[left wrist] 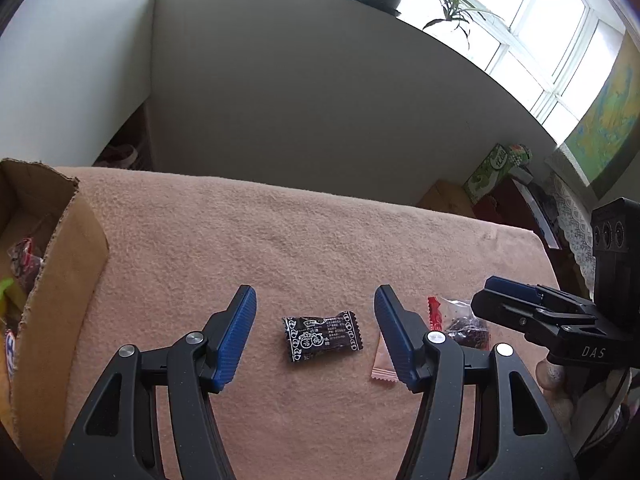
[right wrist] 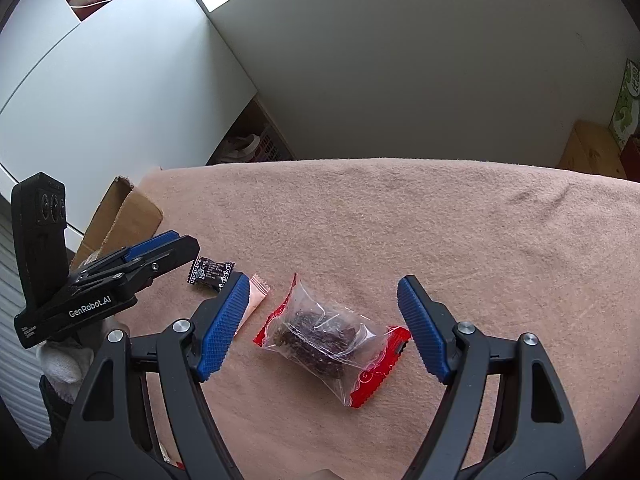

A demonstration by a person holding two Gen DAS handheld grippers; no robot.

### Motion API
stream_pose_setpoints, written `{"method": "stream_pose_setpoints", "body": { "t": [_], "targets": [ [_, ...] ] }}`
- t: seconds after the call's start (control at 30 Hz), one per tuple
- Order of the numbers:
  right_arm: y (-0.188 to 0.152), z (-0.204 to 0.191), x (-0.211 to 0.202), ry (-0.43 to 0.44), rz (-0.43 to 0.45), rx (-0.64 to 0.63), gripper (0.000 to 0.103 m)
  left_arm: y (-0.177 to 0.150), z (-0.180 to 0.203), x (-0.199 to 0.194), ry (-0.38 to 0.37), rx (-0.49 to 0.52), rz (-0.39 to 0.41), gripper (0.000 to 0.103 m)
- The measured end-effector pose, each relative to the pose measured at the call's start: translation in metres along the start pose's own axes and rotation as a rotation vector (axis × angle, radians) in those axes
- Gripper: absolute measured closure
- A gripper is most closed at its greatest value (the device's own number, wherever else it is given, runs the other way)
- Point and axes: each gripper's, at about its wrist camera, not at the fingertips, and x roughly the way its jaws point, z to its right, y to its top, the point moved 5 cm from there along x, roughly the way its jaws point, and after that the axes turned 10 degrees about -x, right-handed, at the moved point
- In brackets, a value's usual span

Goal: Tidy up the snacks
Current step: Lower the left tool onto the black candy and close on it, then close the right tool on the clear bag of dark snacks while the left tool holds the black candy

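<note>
Left hand-held gripper point(left wrist: 316, 334) spread above black candy wrapper point(left wrist: 322, 338), touching nothing. Right hand-held gripper point(right wrist: 324, 330) spread wide over clear red-ended snack bag point(right wrist: 332, 340), not pinching. Pink sachet point(right wrist: 252, 300) between both snacks on pink-covered worktop point(right wrist: 440, 220). Cardboard box point(left wrist: 60, 280) far left, holding snacks.

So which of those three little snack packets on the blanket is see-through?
The clear packet with red ends, lying between the right gripper's open fingers; dark filling shows through. The black printed candy and the pale pink packet are opaque.
</note>
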Motion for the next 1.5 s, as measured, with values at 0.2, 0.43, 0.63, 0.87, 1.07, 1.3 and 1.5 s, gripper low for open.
{"method": "stream_pose_setpoints", "body": {
  "t": [0.2, 0.43, 0.63, 0.87, 1.07, 1.3, 1.5],
  "targets": [
    [-0.006, 0.002, -0.006, -0.006, -0.006, -0.003, 0.024, -0.001, -0.002, 0.027, 0.005, -0.016, -0.077, 0.042],
    [-0.009, 0.0, 0.0, 0.001, -0.021, 0.006, 0.024, -0.022, 0.01, 0.016, 0.013, 0.088, -0.092, 0.042],
    [-0.014, -0.002, 0.004, -0.006, -0.035, 0.009, 0.024, -0.05, 0.015, -0.005, 0.036, 0.175, -0.091, 0.042],
    [-0.015, -0.006, 0.004, -0.017, -0.041, 0.001, 0.024, -0.044, 0.003, -0.022, 0.055, 0.187, -0.029, 0.06],
    [-0.013, -0.01, 0.006, -0.027, -0.043, 0.007, 0.024, -0.015, -0.001, -0.015, -0.027, 0.085, -0.04, 0.062],
    [-0.015, -0.011, -0.003, -0.041, -0.027, 0.0, 0.024, -0.019, 0.003, 0.01, -0.099, 0.029, -0.157, 0.088],
    [-0.015, -0.01, -0.002, -0.039, -0.027, -0.004, 0.024, -0.035, 0.006, -0.004, -0.104, 0.058, -0.167, 0.088]
  ]
}}
